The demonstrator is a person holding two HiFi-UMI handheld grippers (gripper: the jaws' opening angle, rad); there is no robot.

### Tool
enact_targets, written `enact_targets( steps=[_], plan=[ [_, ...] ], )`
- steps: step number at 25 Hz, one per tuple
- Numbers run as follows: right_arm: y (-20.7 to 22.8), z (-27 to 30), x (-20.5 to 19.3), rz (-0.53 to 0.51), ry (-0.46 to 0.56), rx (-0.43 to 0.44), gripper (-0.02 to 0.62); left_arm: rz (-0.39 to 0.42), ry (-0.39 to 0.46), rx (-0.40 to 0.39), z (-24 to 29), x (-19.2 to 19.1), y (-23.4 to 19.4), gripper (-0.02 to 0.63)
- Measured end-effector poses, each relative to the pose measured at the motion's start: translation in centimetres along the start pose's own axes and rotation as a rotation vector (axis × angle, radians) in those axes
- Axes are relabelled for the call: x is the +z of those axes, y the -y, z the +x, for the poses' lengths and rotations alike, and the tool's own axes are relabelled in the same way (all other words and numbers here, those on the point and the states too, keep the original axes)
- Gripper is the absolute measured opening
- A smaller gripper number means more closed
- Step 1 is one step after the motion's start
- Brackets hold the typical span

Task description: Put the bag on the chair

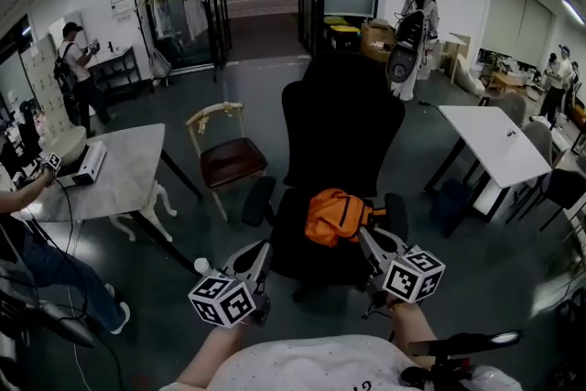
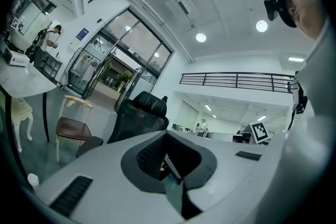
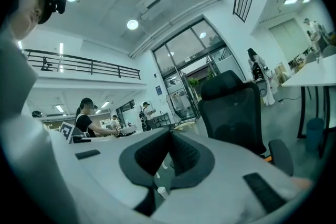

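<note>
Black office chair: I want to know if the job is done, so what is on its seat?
An orange bag lies on the seat. The part of the seat under the bag is covered, so anything beneath it cannot be seen.

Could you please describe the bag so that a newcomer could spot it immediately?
Find the tall black office chair at the centre of the head view. On its seat lies a crumpled orange fabric bag. Its bright orange stands out sharply against the dark seat around it.
</note>
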State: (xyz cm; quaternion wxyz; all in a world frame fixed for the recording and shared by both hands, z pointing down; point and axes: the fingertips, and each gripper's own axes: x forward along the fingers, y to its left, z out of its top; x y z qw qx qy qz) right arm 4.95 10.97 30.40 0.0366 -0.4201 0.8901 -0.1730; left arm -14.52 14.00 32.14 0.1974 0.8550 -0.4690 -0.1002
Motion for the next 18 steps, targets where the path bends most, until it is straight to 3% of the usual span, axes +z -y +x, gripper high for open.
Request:
enact_targets(
  steps=[18],
  plan=[
    [0.5, -0.8, -1.4, -0.008, -0.037, -0.031, -0.003, -0.033, -0.001, 0.032, -1.0, -0.6, -0.4, 0.002]
  ],
)
